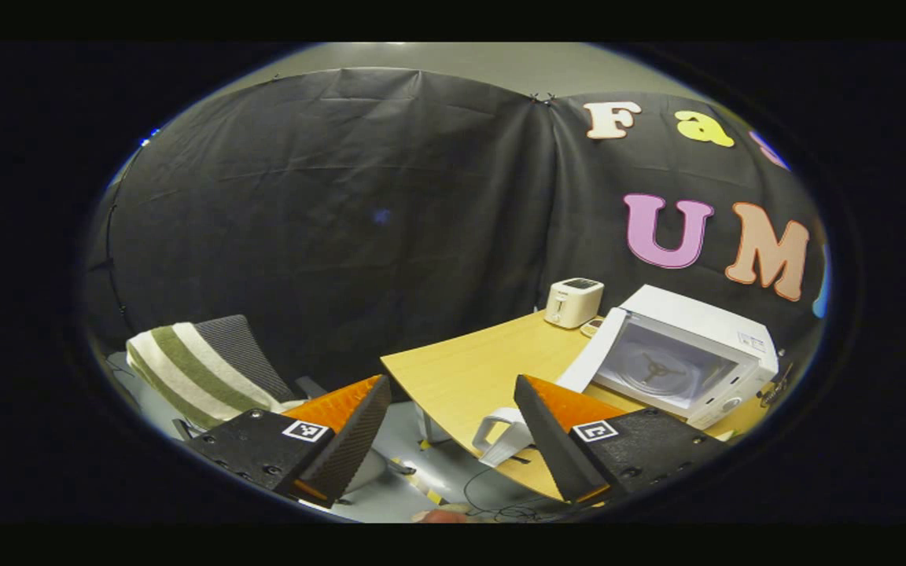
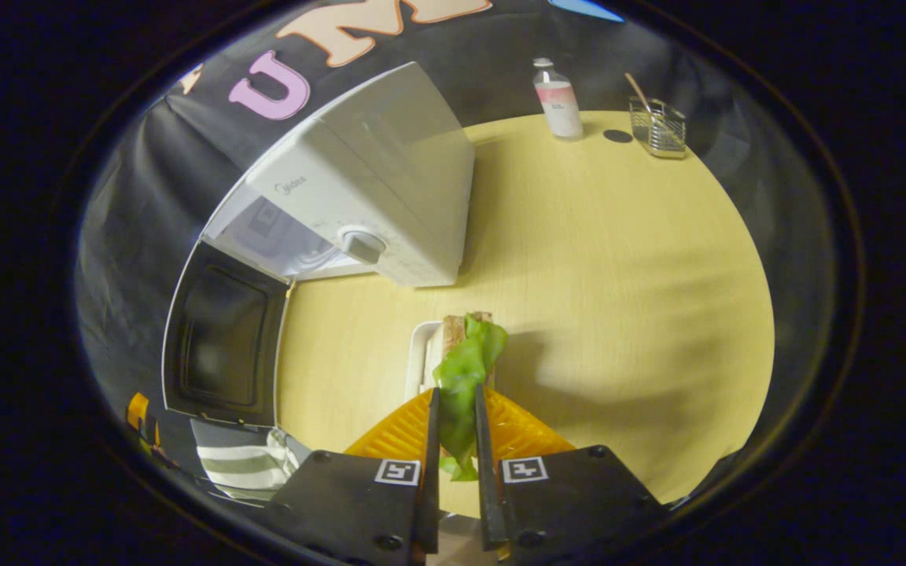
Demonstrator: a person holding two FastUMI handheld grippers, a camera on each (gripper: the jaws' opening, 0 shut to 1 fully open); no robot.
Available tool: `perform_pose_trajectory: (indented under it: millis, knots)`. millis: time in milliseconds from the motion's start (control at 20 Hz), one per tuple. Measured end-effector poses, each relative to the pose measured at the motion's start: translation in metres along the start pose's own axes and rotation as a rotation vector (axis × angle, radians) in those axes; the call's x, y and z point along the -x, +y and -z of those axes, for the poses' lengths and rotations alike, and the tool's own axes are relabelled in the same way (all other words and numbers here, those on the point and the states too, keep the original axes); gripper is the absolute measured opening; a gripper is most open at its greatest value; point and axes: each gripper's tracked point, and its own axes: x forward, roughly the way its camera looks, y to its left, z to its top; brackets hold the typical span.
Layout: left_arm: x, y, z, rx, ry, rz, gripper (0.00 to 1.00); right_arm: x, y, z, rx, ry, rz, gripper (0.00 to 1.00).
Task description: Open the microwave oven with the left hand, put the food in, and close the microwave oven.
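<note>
The right hand-held gripper (image 2: 454, 428), clamping the sandwich (image 2: 465, 358), is facing the open microwave (image 2: 374, 181) ahead-left; the left hand-held gripper (image 1: 453, 424) is hanging apart off the tabletop (image 1: 469, 365) edge.

The left gripper view looks from beyond the bench's (image 1: 461, 369) edge, roughly level, across it toward the open microwave oven (image 1: 689, 354) and the booth wall. The right gripper view hangs close above the bench (image 2: 618, 275), tilted steeply down. Both views share the microwave oven (image 2: 374, 189), its open door (image 2: 221, 338) and the benchtop.
</note>
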Motion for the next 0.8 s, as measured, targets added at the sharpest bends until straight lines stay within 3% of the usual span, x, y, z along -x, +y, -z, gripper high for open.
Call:
perform_pose_trajectory:
  millis: [450, 500, 550, 600, 800]
  knots:
    - [0.001, -0.005, 0.003, -0.019, 0.008, 0.013, 0.97, 0.0, -0.005, 0.012, 0.08, -0.004, 0.052, 0.3]
    - [0.001, -0.005, 0.004, -0.018, 0.01, 0.017, 0.97, -0.001, -0.008, 0.016, 0.09, 0.005, 0.068, 0.48]
    - [0.001, -0.007, 0.005, -0.018, 0.012, 0.02, 0.97, -0.004, -0.01, 0.017, 0.094, 0.013, 0.071, 0.48]
    - [0.001, -0.007, 0.006, -0.019, 0.012, 0.022, 0.97, -0.007, -0.01, 0.02, 0.092, 0.025, 0.067, 0.58]
    - [0.003, -0.017, 0.005, -0.016, 0.008, 0.057, 0.97, -0.024, -0.007, 0.027, 0.028, 0.071, 0.032, 0.6]
